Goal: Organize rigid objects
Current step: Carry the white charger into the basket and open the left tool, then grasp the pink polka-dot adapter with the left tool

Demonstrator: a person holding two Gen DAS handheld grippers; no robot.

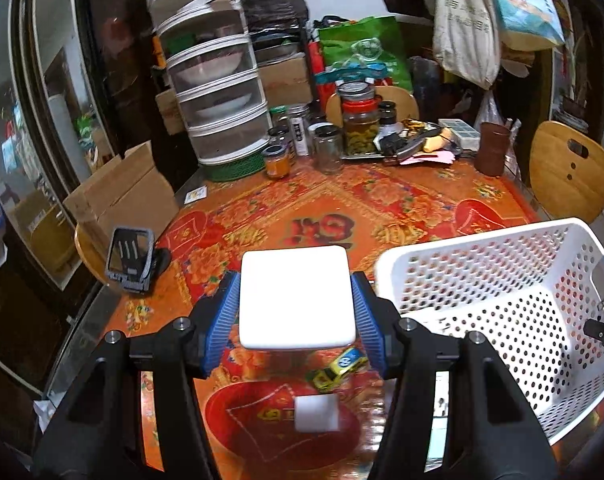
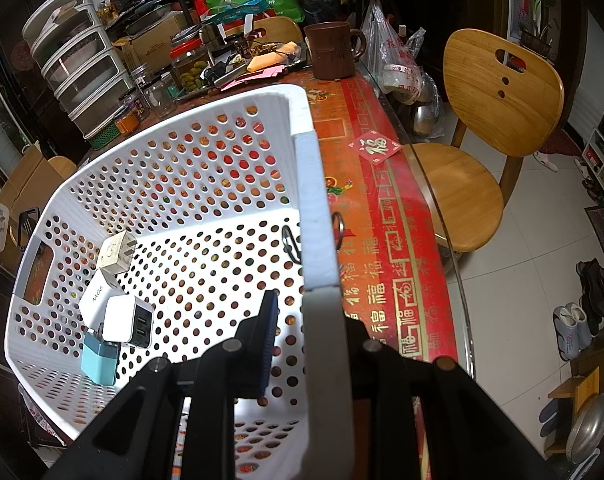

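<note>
My left gripper [image 1: 296,304] is shut on a flat white square box [image 1: 296,298], held level above the table, just left of the white perforated basket [image 1: 501,276]. A yellow toy car [image 1: 339,368] and a small white cube [image 1: 316,414] lie on the table under the box. My right gripper [image 2: 305,344] is shut on the basket's right rim [image 2: 313,216], with the blue pad [image 2: 268,340] of one finger inside the wall. Inside the basket lie several chargers: a cream plug [image 2: 116,254], a white one [image 2: 128,320], a light blue one [image 2: 100,358].
A red patterned cloth [image 1: 321,208] covers the table. Jars [image 1: 359,128], a stacked white food cover [image 1: 218,92] and a brown mug [image 2: 333,50] crowd the far edge. A phone stand [image 1: 130,258] sits at the left edge. Wooden chairs [image 2: 493,92] stand at the right.
</note>
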